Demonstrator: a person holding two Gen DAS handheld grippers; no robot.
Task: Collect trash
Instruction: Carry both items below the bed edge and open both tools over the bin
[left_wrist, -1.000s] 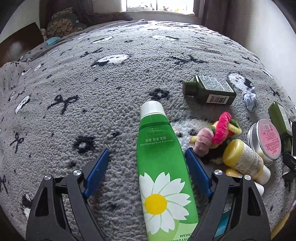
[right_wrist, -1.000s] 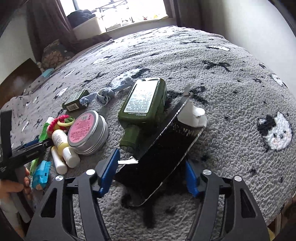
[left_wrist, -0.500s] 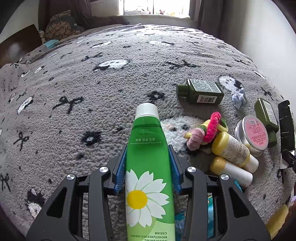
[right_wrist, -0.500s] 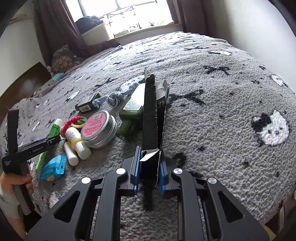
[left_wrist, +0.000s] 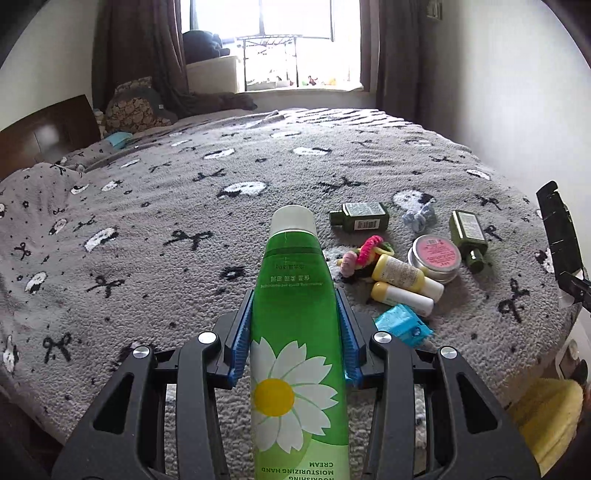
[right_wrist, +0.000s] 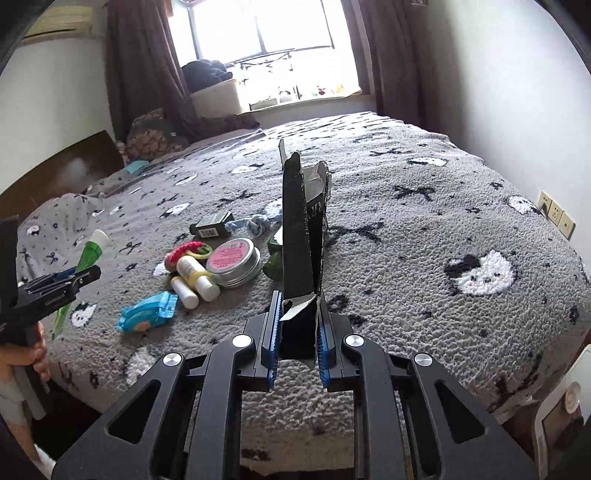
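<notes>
My left gripper (left_wrist: 293, 317) is shut on a green hand cream tube (left_wrist: 295, 302) with a white daisy and white cap, lifted above the grey blanket (left_wrist: 147, 221). The tube also shows in the right wrist view (right_wrist: 86, 254), held at the far left. My right gripper (right_wrist: 297, 325) is shut on a flattened black cardboard box (right_wrist: 301, 236), held upright above the bed. That box shows at the right edge of the left wrist view (left_wrist: 559, 229). A blue wrapper (left_wrist: 402, 325) lies on the blanket near the front; it also shows in the right wrist view (right_wrist: 147, 312).
On the blanket lie two dark green bottles (left_wrist: 360, 218) (left_wrist: 467, 236), a pink-lidded tin (left_wrist: 436, 253), two yellow tubes (left_wrist: 402, 275), hair ties (left_wrist: 365, 253) and a blue scrunchie (left_wrist: 419, 218). Pillows (left_wrist: 133, 109) and a headboard (left_wrist: 48, 129) are at the far left. A wall (left_wrist: 517, 92) runs along the right.
Both grippers have lifted and drawn back from the bed with their items held. A second ago both were open around the tube and the box, then closed on them.
</notes>
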